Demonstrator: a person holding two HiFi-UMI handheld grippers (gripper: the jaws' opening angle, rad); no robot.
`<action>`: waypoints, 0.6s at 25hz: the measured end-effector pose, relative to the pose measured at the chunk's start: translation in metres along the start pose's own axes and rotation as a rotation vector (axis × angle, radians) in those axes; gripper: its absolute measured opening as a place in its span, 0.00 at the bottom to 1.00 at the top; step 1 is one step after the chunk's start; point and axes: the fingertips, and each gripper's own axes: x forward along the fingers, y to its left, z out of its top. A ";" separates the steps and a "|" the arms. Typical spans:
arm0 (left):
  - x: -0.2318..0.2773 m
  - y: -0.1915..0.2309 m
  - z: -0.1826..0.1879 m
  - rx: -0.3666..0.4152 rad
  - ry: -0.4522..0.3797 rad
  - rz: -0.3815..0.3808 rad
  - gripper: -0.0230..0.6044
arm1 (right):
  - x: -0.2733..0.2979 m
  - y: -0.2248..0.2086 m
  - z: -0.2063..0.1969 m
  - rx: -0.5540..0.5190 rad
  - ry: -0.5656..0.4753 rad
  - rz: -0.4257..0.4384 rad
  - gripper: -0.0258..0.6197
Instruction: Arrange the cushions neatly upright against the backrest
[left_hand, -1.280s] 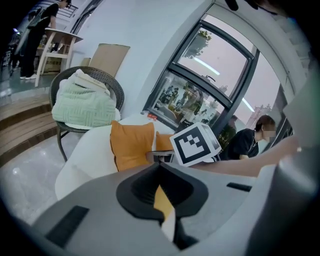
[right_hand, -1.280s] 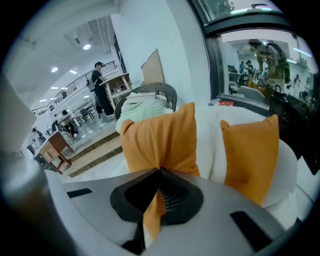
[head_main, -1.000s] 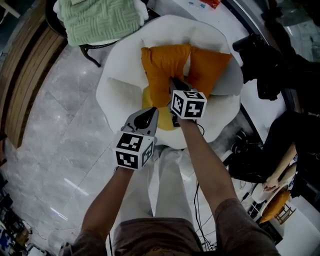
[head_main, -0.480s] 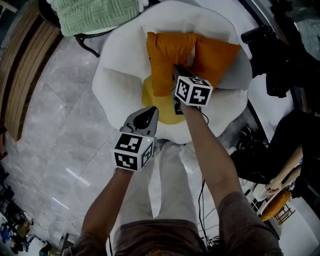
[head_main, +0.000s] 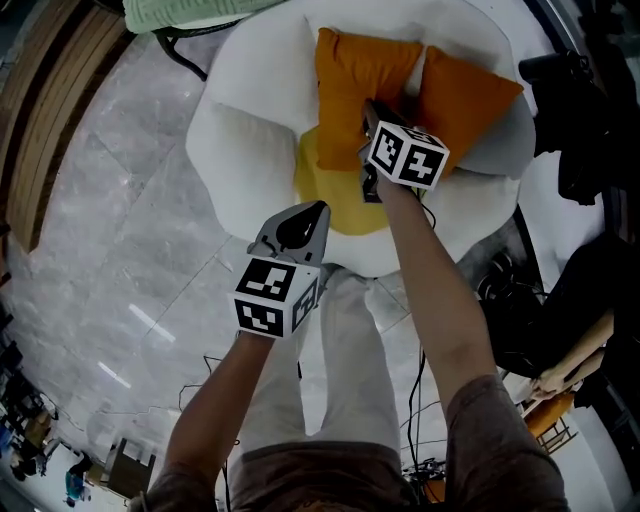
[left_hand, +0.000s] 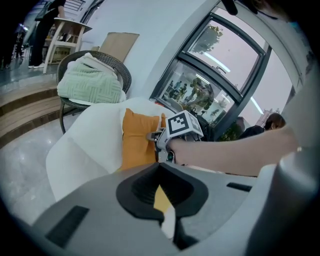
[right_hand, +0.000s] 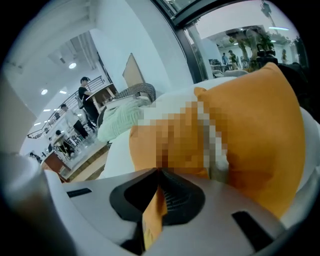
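my right claw (head_main: 368, 112) is clamped on the orange cushion (head_main: 350, 75) at upper centre, which looks soft and light, best held by an edge fold; my left claw (head_main: 298, 222) is closed, empty.

Head view dim and underexposed. Glossy floor (head_main: 120, 250) carries pale light streaks at 8 o'clock, and fisheye bend is strong toward the edges. Orange cushion (head_main: 360, 80) evenly lit, shadows soft. Left gripper view: window (left_hand: 235, 55) blown out at 1 o'clock, corners vignetted black. Right gripper view: ceiling lamps (right_hand: 72, 65) glare at 10 o'clock. Left tool (left_hand: 162, 200) and right tool (right_hand: 152, 200) out of focus at 6 o'clock.
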 end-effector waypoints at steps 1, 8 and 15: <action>0.001 0.001 -0.002 -0.003 0.002 0.001 0.04 | 0.002 -0.002 -0.001 0.009 -0.001 0.003 0.09; -0.003 0.004 -0.012 -0.008 0.011 0.004 0.04 | 0.001 0.004 -0.005 -0.020 0.002 -0.002 0.15; -0.014 -0.008 0.005 0.007 -0.008 -0.013 0.04 | -0.030 0.013 -0.004 -0.058 0.026 -0.019 0.15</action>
